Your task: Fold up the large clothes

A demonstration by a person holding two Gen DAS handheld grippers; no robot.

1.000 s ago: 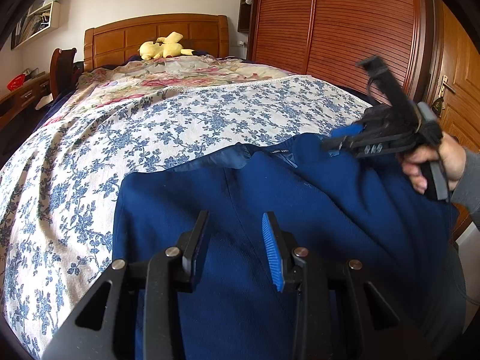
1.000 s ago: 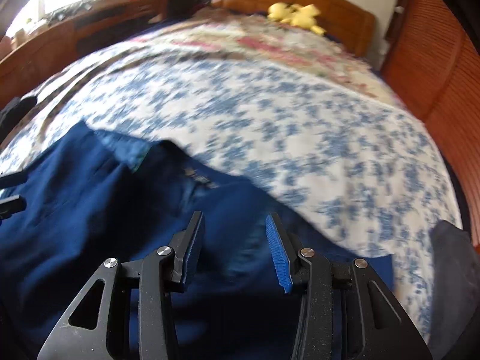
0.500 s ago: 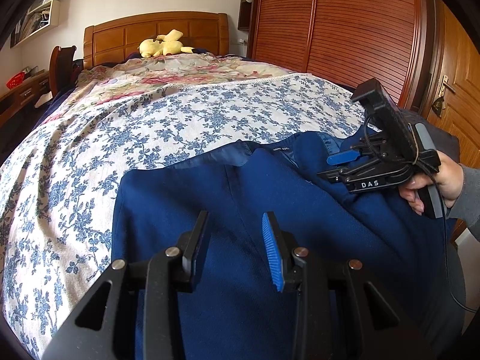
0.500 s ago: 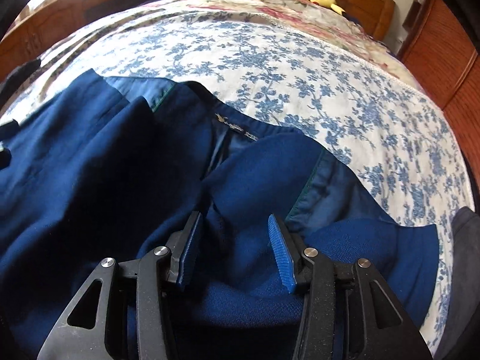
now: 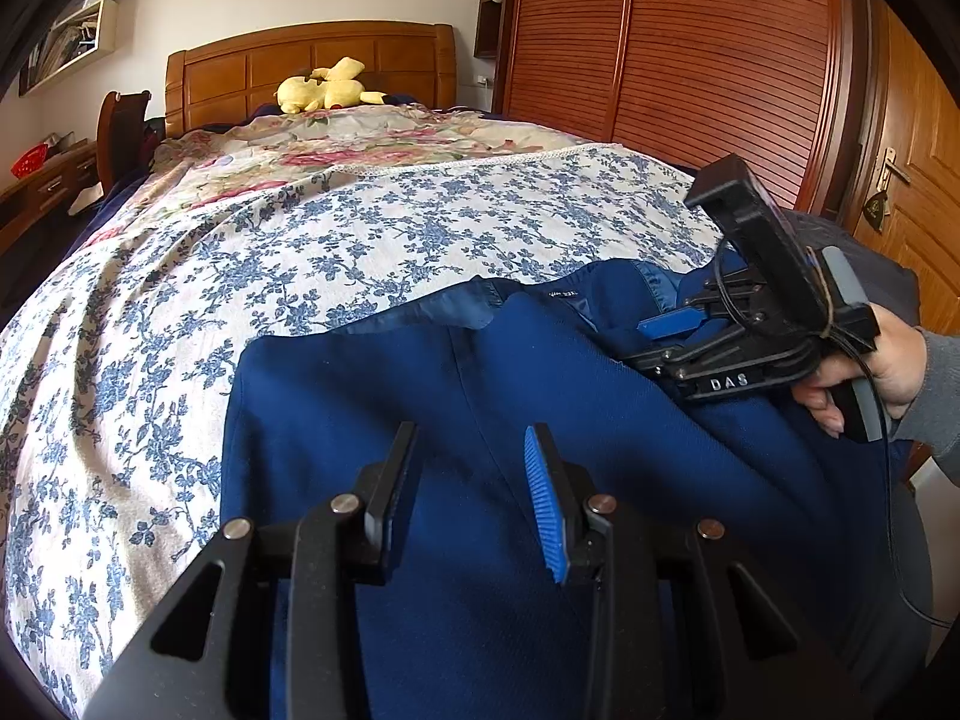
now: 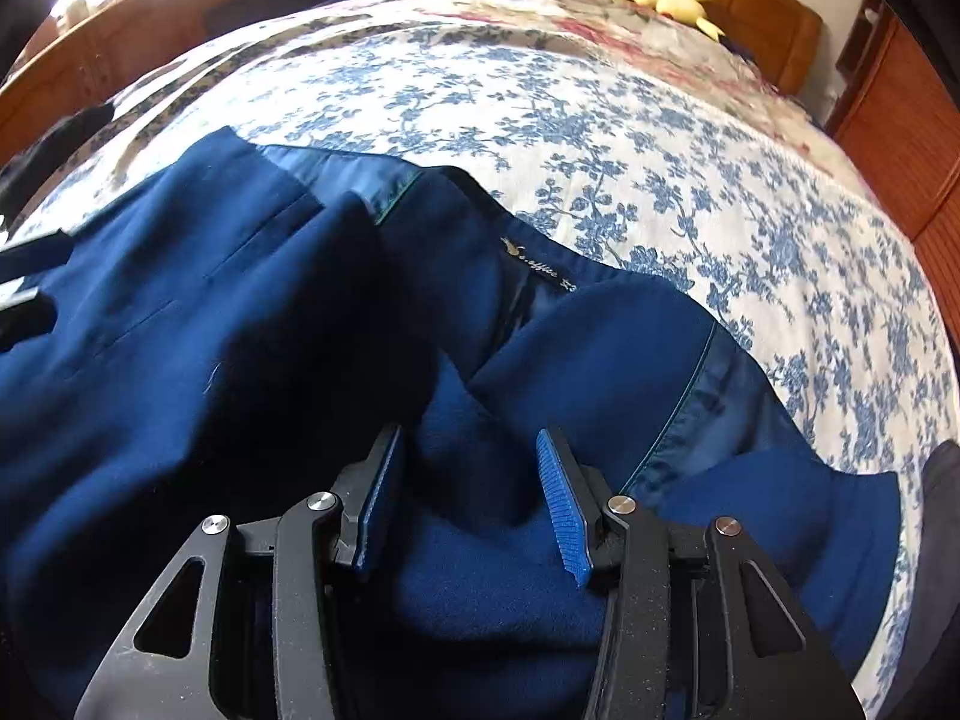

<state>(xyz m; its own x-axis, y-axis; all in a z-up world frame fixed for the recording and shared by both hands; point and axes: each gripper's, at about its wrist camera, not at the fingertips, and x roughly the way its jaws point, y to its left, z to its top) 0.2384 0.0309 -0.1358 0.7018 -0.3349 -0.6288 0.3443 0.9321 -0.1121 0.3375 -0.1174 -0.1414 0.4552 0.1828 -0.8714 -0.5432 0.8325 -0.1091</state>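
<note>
Navy jacket [image 5: 420, 396] on floral bedspread [image 5: 360, 240]; wooden headboard [image 5: 312, 66] at 12 o'clock, louvered wardrobe [image 5: 690, 60] at 2. Left gripper [image 5: 471, 474] and right gripper [image 6: 474, 480] jaws both parted, gripping nothing.

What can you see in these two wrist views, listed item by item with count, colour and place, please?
Garment: one, dark blue, spread on the near end of the bed, lining and label showing at the collar.
Bedspread: one, white with blue flowers, covering the bed.
Quilt: one, pink floral, toward the headboard.
Plush toy: one, yellow, at the headboard.
Headboard: one, brown wood, far end.
Wardrobe: one, reddish slatted doors, far right.
Left gripper: one, black with blue pads, open above the garment.
Right gripper: one, black with blue pads, open over a raised fold.
Hand: one, grey sleeve, holding the right gripper.
</note>
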